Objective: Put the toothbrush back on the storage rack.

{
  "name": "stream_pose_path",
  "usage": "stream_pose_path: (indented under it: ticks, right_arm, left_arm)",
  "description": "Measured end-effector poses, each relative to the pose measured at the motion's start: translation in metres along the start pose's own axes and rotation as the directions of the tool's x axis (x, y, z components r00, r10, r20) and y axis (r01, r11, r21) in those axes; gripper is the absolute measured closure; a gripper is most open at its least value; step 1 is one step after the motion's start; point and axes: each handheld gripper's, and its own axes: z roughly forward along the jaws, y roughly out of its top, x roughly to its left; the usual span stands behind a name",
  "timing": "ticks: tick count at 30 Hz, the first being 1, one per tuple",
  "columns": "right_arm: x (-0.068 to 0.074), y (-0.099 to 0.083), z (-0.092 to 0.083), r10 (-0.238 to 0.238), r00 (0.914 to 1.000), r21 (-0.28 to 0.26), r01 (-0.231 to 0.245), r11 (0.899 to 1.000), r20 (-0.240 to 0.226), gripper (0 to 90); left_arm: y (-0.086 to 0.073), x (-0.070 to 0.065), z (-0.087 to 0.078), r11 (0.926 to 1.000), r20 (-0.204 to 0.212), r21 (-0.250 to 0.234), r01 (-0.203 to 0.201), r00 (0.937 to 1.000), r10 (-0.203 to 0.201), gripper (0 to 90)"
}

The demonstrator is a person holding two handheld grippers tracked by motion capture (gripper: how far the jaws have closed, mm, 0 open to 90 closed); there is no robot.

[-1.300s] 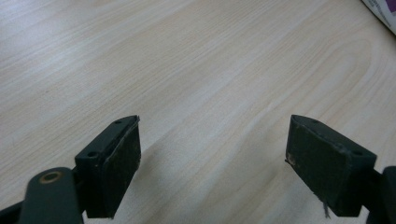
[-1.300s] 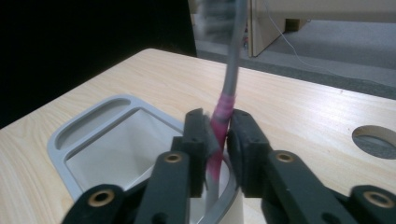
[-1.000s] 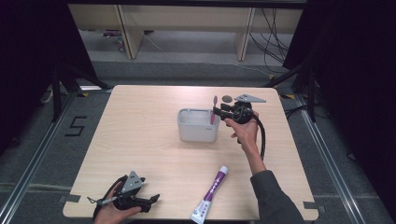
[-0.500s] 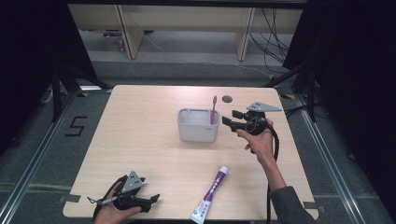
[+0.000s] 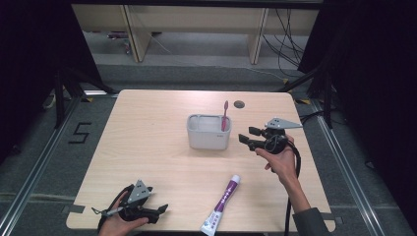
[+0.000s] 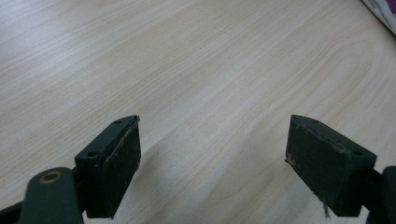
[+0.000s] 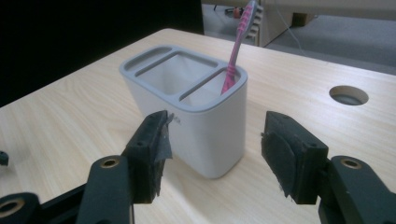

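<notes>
While its jaws stand apart and empty, having just been opening, the right gripper point(image 5: 247, 137) hovers just right of the grey holder point(image 5: 208, 132), where the pink toothbrush point(image 5: 225, 114) stands upright in the nearest compartment.

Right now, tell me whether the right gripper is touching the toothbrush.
Apart. The high view shows the right gripper beside the grey holder, bare table between, while the pink toothbrush stands inside it.
</notes>
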Motion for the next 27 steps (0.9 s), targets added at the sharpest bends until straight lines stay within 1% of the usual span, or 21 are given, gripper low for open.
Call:
stream_pose_path:
  ticks: [1, 2, 3, 5, 6, 8, 9, 10, 13, 14, 15, 16, 17, 18, 19, 20, 21, 24, 25, 26, 27]
  right_arm:
    - [0.002, -0.001, 0.000, 0.011, 0.9999, 0.006, -0.011, 1.000, -0.002, 42.3]
    - [0.001, -0.002, -0.001, -0.013, 0.9999, 0.007, 0.013, 1.000, 0.004, 42.3]
    - [0.004, -0.003, -0.001, 0.022, 0.9997, 0.017, -0.022, 1.000, -0.011, 42.2]
    - [0.002, -0.004, -0.001, -0.015, 0.9999, 0.015, 0.015, 1.000, 0.002, 42.2]
    - [0.004, -0.005, -0.002, 0.009, 0.9999, 0.019, -0.009, 1.000, -0.010, 42.2]
    - [0.003, -0.006, -0.003, -0.020, 0.9998, 0.020, 0.020, 1.000, -0.002, 42.2]
    - [0.005, -0.008, -0.003, -0.004, 1.0000, 0.026, 0.004, 1.000, -0.007, 42.2]
    - [0.004, -0.008, -0.005, -0.029, 0.9996, 0.031, 0.029, 0.999, -0.003, 42.2]
    - [0.008, -0.010, -0.007, -0.031, 0.9995, 0.045, 0.031, 0.999, -0.012, 42.1]
    - [0.011, -0.011, -0.009, -0.013, 0.9999, 0.061, 0.013, 0.998, -0.010, 42.1]
    - [0.010, -0.011, -0.009, -0.046, 0.9989, 0.041, 0.046, 0.998, -0.006, 41.9]
    - [0.011, -0.011, -0.010, -0.051, 0.9986, 0.055, 0.051, 0.997, -0.013, 41.9]
    - [0.013, -0.012, -0.010, -0.032, 0.9993, 0.059, 0.033, 0.998, -0.018, 41.9]
    - [0.013, -0.013, -0.010, -0.042, 0.9986, 0.055, 0.044, 0.997, -0.032, 41.9]
    - [0.014, -0.013, -0.011, -0.049, 0.9986, 0.065, 0.050, 0.997, -0.018, 41.9]
    - [0.017, -0.014, -0.011, -0.023, 0.9992, 0.076, 0.025, 0.997, -0.032, 41.9]
    - [0.016, -0.016, -0.010, -0.048, 0.9983, 0.062, 0.050, 0.997, -0.032, 42.0]
    - [0.021, -0.020, -0.011, -0.031, 0.9989, 0.085, 0.034, 0.996, -0.036, 42.0]
    - [0.020, -0.021, -0.010, -0.051, 0.9977, 0.085, 0.055, 0.995, -0.044, 42.0]
    - [0.023, -0.023, -0.011, -0.020, 0.9988, 0.092, 0.024, 0.995, -0.044, 42.0]
    - [0.021, -0.023, -0.011, -0.048, 0.9976, 0.092, 0.052, 0.994, -0.049, 42.0]
  left_arm:
    - [0.000, 0.000, 0.000, 1.0000, 0.003, 0.000, -0.003, 1.0000, 0.003, 17.5]
    - [0.000, 0.000, 0.000, 1.0000, 0.005, 0.000, -0.002, 1.0000, 0.002, 17.5]
    - [0.000, 0.000, 0.000, 1.0000, 0.005, -0.001, 0.000, 1.0000, 0.000, 17.5]
    - [0.000, -0.001, 0.000, 0.9999, 0.006, -0.008, 0.006, 1.0000, -0.006, 17.5]
    - [0.000, -0.001, 0.000, 0.9999, 0.007, -0.008, 0.006, 1.0000, -0.006, 17.5]
    - [0.000, -0.001, 0.000, 1.0000, 0.005, -0.001, 0.001, 1.0000, -0.001, 17.5]
    - [0.000, 0.000, 0.000, 1.0000, 0.005, -0.001, 0.001, 1.0000, -0.001, 17.5]
    - [0.000, -0.001, 0.000, 1.0000, 0.004, -0.001, 0.001, 1.0000, -0.001, 17.5]
    - [0.000, 0.000, -0.001, 1.0000, 0.006, -0.001, 0.000, 1.0000, 0.000, 17.5]
    - [0.001, 0.000, -0.001, 1.0000, 0.002, -0.001, 0.000, 1.0000, 0.000, 17.5]
    - [0.001, 0.000, -0.001, 1.0000, 0.001, -0.003, 0.001, 1.0000, -0.001, 17.5]
    - [0.001, 0.000, 0.000, 1.0000, 0.001, -0.005, 0.003, 1.0000, -0.003, 17.5]
    - [0.001, 0.000, 0.000, 1.0000, 0.000, -0.004, 0.002, 1.0000, -0.002, 17.5]
    - [0.001, 0.000, 0.000, 1.0000, -0.002, -0.002, -0.001, 1.0000, 0.001, 17.5]
    - [0.001, 0.000, -0.001, 1.0000, -0.001, -0.004, -0.002, 1.0000, 0.002, 17.5]
    - [0.001, -0.001, 0.000, 0.9999, -0.001, -0.013, 0.006, 1.0000, -0.006, 17.5]
    - [0.002, 0.000, -0.001, 1.0000, -0.003, -0.008, -0.004, 1.0000, 0.004, 17.5]
    - [0.002, 0.000, 0.000, 1.0000, 0.000, -0.004, -0.001, 1.0000, 0.001, 17.5]
    - [0.002, -0.001, 0.000, 1.0000, 0.002, -0.006, -0.002, 1.0000, 0.002, 17.5]
    - [0.003, -0.001, 0.000, 1.0000, -0.006, 0.003, -0.008, 1.0000, 0.008, 17.5]
    - [0.003, -0.001, 0.000, 1.0000, -0.005, 0.001, -0.005, 1.0000, 0.005, 17.5]
